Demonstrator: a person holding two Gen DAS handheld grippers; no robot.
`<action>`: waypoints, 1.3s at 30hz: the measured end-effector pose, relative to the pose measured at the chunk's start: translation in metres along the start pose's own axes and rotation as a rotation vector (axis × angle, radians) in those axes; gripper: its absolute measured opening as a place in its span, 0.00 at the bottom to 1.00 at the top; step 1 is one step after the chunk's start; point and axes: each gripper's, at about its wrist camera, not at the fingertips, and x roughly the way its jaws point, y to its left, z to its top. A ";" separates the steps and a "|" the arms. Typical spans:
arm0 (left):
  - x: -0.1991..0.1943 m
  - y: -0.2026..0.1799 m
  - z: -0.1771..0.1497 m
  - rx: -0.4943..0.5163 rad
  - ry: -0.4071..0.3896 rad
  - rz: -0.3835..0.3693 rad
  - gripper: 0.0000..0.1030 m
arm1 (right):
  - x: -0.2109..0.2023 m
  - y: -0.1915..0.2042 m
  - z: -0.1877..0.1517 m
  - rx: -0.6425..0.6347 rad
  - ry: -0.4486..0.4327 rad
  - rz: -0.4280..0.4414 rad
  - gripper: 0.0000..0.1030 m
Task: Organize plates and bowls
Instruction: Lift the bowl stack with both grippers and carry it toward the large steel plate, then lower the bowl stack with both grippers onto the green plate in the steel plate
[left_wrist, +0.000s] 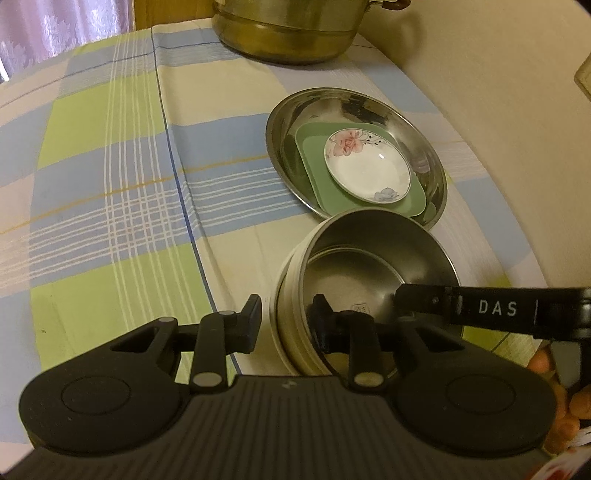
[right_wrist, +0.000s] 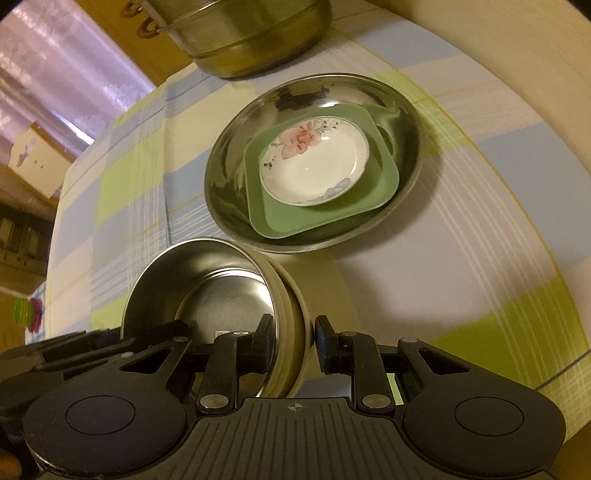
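A round stainless-steel bowl with a cream outer band (left_wrist: 365, 266) is tilted above the checked blue, green and cream tablecloth (left_wrist: 110, 184). The left gripper (left_wrist: 286, 325) straddles its rim, one finger inside, one outside, clamped on the wall. The right gripper (right_wrist: 291, 341) pinches the opposite rim the same way. Just beyond sits a wide shallow steel basin (right_wrist: 406, 110) holding a square green plate (right_wrist: 288, 218) with a white flower-painted saucer (right_wrist: 317, 170) on it. A brass-coloured pot (left_wrist: 288, 33) stands farther back.
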 end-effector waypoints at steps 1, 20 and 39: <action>0.000 0.000 0.000 0.002 -0.002 0.002 0.26 | 0.000 0.000 -0.001 0.007 -0.003 -0.001 0.22; -0.002 -0.003 -0.007 0.031 -0.031 -0.010 0.23 | -0.006 -0.001 -0.014 0.112 -0.079 -0.019 0.23; -0.007 -0.002 -0.010 0.015 -0.029 -0.004 0.23 | -0.007 0.003 -0.014 0.070 -0.074 -0.020 0.21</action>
